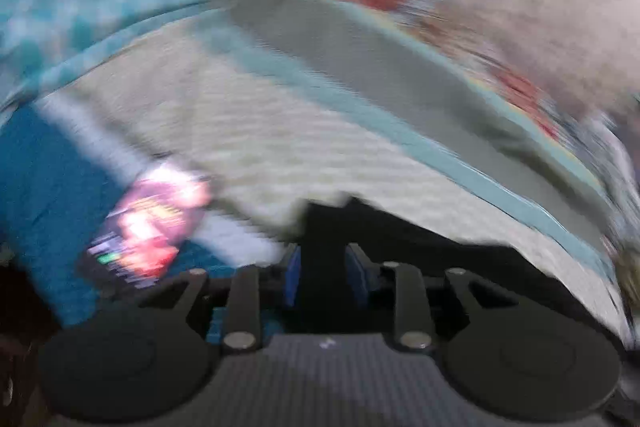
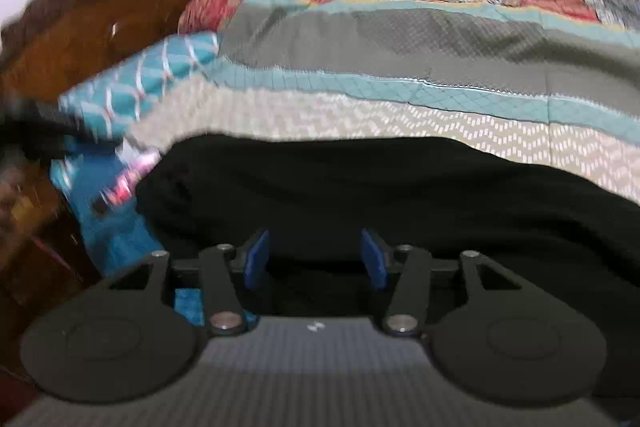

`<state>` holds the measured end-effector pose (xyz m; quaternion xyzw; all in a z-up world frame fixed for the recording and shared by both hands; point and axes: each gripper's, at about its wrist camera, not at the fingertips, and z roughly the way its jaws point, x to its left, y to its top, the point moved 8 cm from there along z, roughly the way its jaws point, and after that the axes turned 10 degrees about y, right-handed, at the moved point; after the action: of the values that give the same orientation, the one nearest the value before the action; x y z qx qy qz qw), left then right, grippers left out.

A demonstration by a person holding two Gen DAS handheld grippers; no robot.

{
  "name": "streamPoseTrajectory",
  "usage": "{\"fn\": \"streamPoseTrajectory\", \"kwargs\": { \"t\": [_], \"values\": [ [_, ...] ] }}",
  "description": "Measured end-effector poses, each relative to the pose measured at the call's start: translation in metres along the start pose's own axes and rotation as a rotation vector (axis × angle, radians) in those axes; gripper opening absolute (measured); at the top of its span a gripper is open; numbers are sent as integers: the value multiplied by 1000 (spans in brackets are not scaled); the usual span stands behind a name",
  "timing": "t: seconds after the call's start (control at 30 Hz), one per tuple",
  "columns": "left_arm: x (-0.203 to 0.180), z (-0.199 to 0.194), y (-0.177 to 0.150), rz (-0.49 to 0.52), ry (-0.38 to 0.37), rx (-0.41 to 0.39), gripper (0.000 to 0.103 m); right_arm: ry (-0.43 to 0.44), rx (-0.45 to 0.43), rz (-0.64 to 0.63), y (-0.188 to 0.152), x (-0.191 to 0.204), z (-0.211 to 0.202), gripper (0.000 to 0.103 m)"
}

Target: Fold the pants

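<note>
Black pants (image 2: pixel 380 195) fill the lower middle of the right view, lying on a bed (image 2: pixel 400 115). Right gripper (image 2: pixel 316 257) is wide, holding nothing; left gripper (image 1: pixel 322 277) is narrow, apparently pinching pants. Folding looks barely begun.

Item: pants (image 2: pixel 380 195), black, plain fabric with no visible pattern or markings. In the right wrist view they lie spread as a broad dark mass across the centre and lower right of the frame, upper edge curving from centre left down to the right edge. In the left wrist view, which is heavily blurred, the pants (image 1: pixel 400 239) occupy the lower centre to lower right. Folds and seams cannot be made out.
</note>
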<state>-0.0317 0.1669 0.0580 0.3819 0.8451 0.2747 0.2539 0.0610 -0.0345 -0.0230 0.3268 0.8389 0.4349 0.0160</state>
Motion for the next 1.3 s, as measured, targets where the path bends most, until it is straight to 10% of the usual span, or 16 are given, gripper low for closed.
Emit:
{"fn": "streamPoseTrajectory", "kwargs": {
  "t": [0.17, 0.33, 0.53, 0.6, 0.63, 0.87, 1.07, 1.3],
  "values": [
    [-68, 22, -10, 165, -111, 20, 27, -73, 91, -96, -21, -13, 0, 54],
    [-68, 98, -19, 196, 54, 153, 25, -110, 169, -173, -40, -22, 4, 54],
    [-48, 120, -25, 158, 72, 211, 17, -140, 215, -255, -42, -26, 29, 52],
    [-48, 119, -25, 164, 74, 215, 17, -126, 213, -254, -41, -27, 35, 39],
    [-52, 117, -26, 165, 75, 217, 17, -113, 205, -254, -39, -28, 36, 8],
    [-49, 112, -22, 139, 48, 234, 17, -32, 104, -202, -17, -9, -20, 5],
    [-61, 108, -29, 244, 105, 208, 17, -14, 228, -123, -78, -4, -4, 5],
    [-91, 47, -10, 279, 58, 1, 41, 36, 66, 73, -59, -19, -35, 10]
  ]
}}
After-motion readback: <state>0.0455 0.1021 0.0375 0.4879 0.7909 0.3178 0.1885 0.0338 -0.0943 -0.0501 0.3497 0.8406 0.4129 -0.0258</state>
